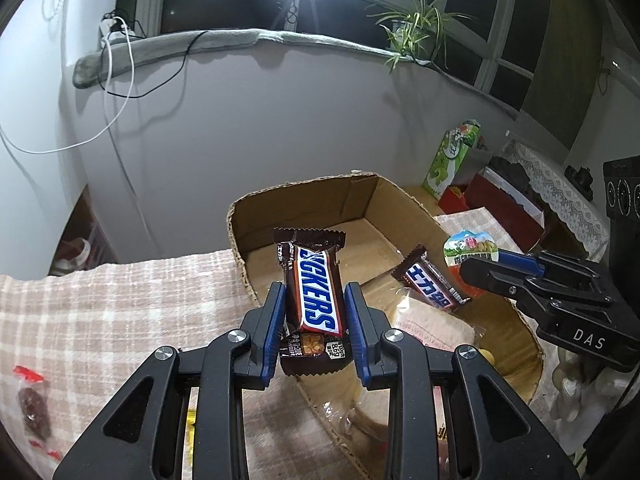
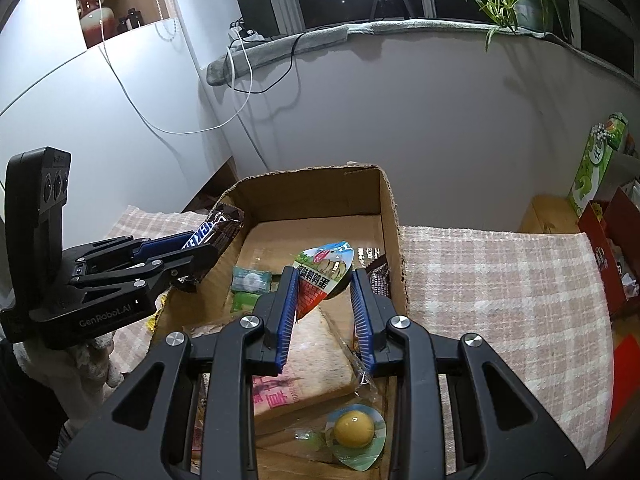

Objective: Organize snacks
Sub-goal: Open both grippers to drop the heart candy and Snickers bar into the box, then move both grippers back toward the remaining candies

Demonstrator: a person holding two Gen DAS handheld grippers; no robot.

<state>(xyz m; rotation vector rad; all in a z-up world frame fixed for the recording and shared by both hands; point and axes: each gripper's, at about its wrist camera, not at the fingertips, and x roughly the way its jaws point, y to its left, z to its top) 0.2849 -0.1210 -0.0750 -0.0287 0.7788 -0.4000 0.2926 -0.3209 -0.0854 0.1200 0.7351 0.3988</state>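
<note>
On the checked cloth (image 2: pixel 500 280), left gripper (image 1: pixel 314 300) pinches Snickers bar (image 1: pixel 316 292); right gripper (image 2: pixel 324 300) pinches egg packet (image 2: pixel 324 268).

Snickers bar (image 1: pixel 316 300) upright, quail-egg pouch (image 2: pixel 324 276) tilted, above cardboard box (image 2: pixel 390 216)

1. Two brown-wrapped Snickers bars (image 1: pixel 316 300), (image 1: pixel 430 282).
2. Two teardrop-shaped quail-egg packets (image 2: pixel 324 276), (image 2: pixel 355 430).
3. One clear-wrapped slab of sliced bread (image 2: pixel 312 364).
4. Two small green-and-white sachets (image 2: pixel 251 279), (image 2: pixel 245 301).
5. One open brown cardboard box (image 2: pixel 320 192).
6. One clear red-edged packet with a dark sweet (image 1: pixel 34 404).
7. Two black grippers with blue pads (image 1: pixel 316 312), (image 2: pixel 325 300).
</note>
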